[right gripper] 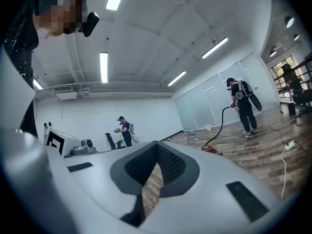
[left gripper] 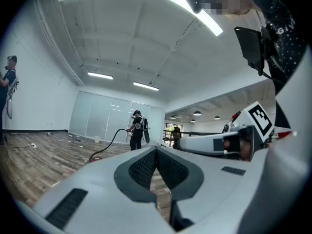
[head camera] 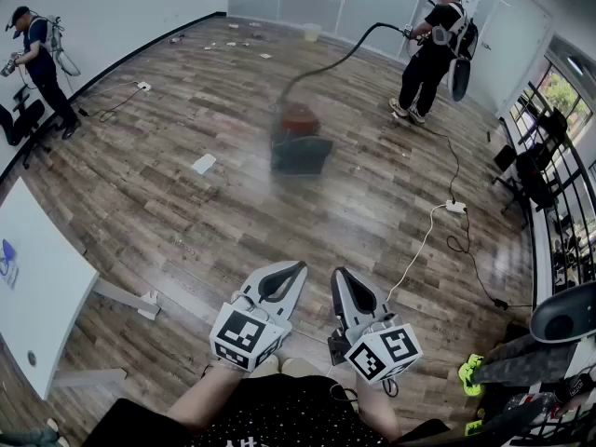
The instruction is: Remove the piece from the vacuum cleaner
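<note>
- Currently the vacuum cleaner point(head camera: 300, 145) sits out on the wood floor point(head camera: 186, 222), well apart from both grippers. Its hose point(head camera: 340, 56) runs to a person point(head camera: 430, 49) holding the far end, so it's likely in use.
- Left gripper point(head camera: 299, 269) and right gripper point(head camera: 338, 274): jaws together, nothing between them.
- Both are held low by the body, side by side, aimed toward the vacuum. Looks like pre-approach.

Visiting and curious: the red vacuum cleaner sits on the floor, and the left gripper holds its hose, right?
Not quite. The head view shows a person across the room holding the hose; the left gripper is shut on nothing. The vacuum cleaner does sit on the floor.
</note>
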